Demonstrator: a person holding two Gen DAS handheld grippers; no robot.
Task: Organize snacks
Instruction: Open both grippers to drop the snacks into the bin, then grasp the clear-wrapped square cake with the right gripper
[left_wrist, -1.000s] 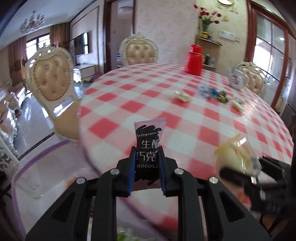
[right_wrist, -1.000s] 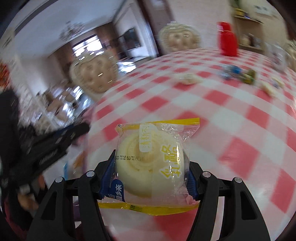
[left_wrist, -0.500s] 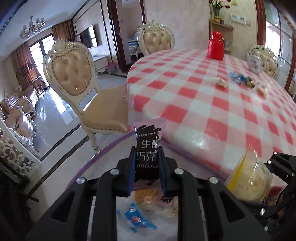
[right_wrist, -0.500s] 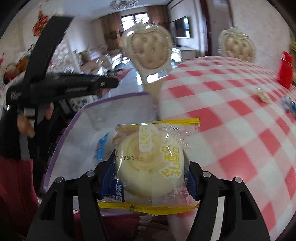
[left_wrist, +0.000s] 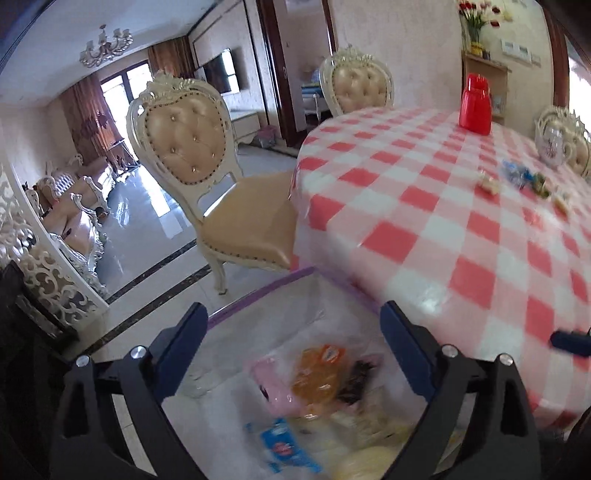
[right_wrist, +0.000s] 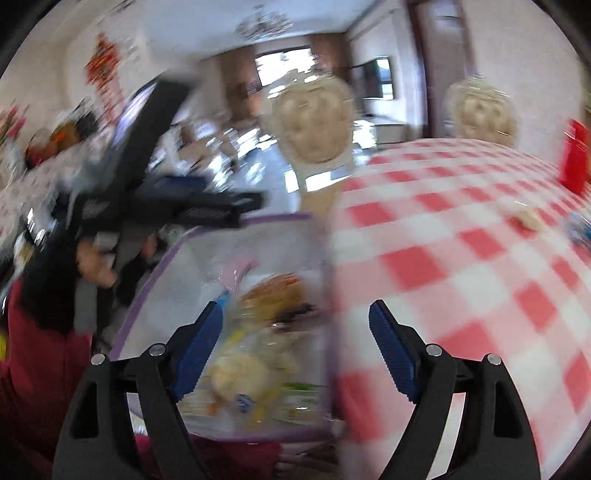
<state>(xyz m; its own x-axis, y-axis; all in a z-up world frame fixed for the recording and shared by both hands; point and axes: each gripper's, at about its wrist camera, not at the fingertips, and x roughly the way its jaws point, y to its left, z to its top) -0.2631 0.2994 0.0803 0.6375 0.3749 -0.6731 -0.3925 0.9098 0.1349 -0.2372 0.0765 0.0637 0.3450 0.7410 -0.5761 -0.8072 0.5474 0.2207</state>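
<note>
The snacks (left_wrist: 325, 384) I have gathered lie piled in the clear bin (left_wrist: 258, 295) beside the table (left_wrist: 443, 229). My left hand-held gripper (left_wrist: 291, 339) hangs over them, jaws just sprung wide and empty; my right hand-held gripper (right_wrist: 295, 332) has just been opening too, nothing between its pads. A few wrapped pieces (left_wrist: 517, 177) wait on the far side, so I judge the job partly done.

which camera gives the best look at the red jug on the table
The left wrist view: the red jug stands whole and fairly sharp at the table's far side. The right wrist view shows only a blurred red sliver, cut by the frame edge.
</note>
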